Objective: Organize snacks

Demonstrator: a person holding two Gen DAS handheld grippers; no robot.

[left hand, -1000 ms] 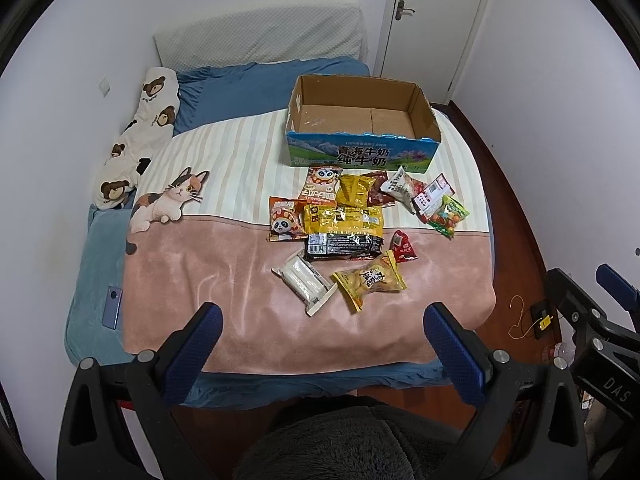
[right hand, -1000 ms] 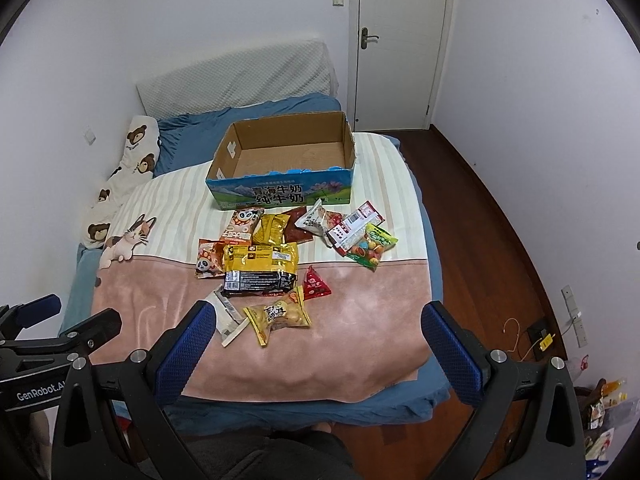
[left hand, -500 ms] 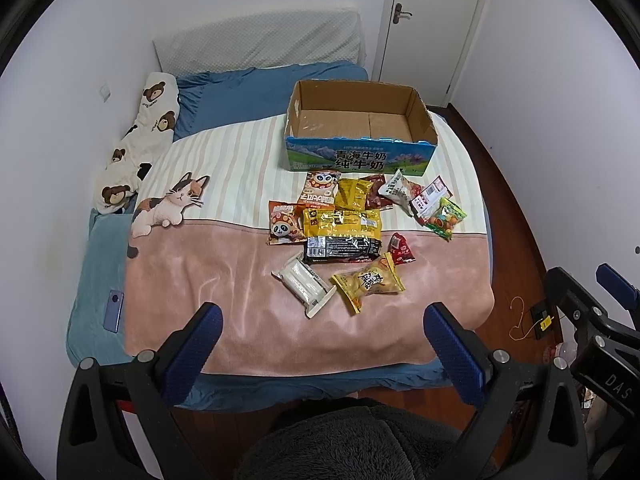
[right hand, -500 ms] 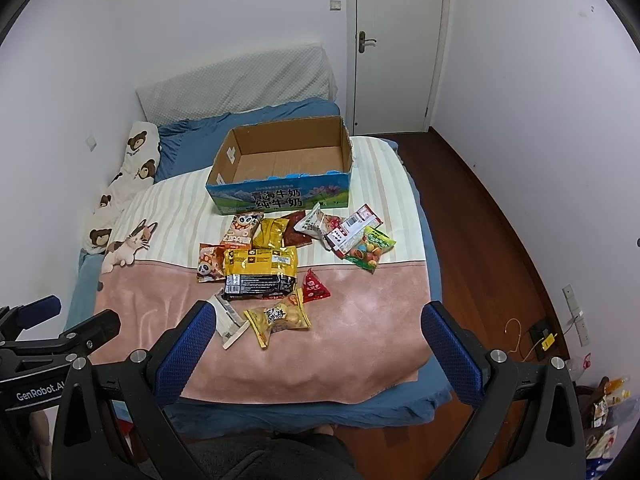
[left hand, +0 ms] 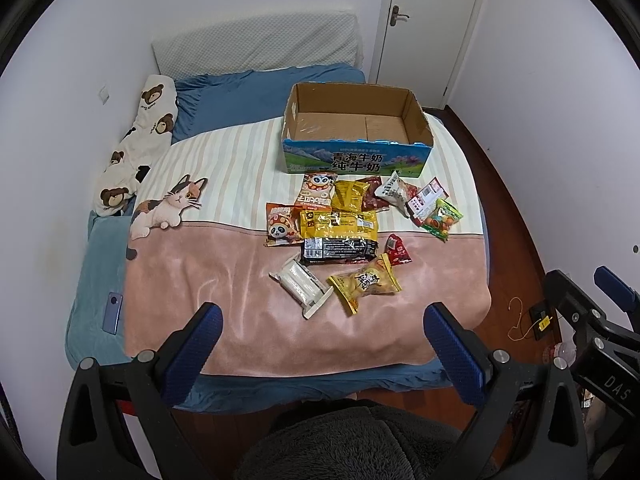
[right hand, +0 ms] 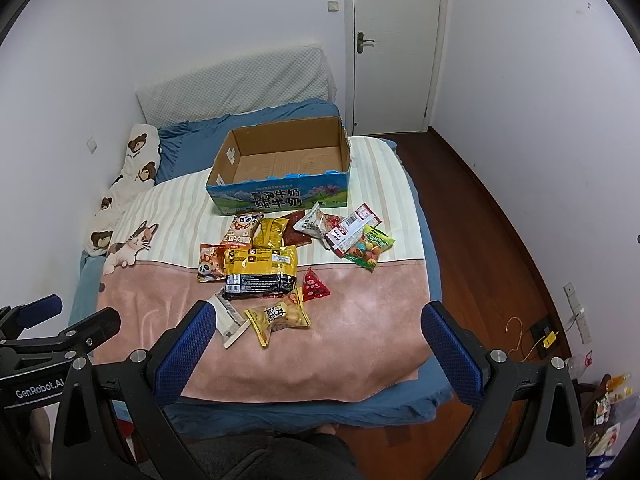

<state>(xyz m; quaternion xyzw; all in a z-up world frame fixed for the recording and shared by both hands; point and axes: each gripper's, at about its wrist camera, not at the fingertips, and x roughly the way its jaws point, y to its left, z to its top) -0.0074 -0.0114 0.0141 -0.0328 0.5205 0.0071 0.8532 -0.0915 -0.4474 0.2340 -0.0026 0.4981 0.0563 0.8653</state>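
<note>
Crinkly foil snack packets (left hand: 340, 232) scattered on a plush pink blanket (left hand: 224, 280).
They lie just before the open brown cardboard box (left hand: 356, 130); left hand-held gripper (left hand: 324, 344) and right hand-held gripper (right hand: 316, 344) hover spread apart, holding nothing.

An open cardboard box (left hand: 356, 128) is sitting on the bed (left hand: 224, 292), toward its far right. Snack packets (left hand: 340, 228) are lying scattered just in front of the box. A pillow (left hand: 256, 46) is leaning against the wall behind it.
</note>
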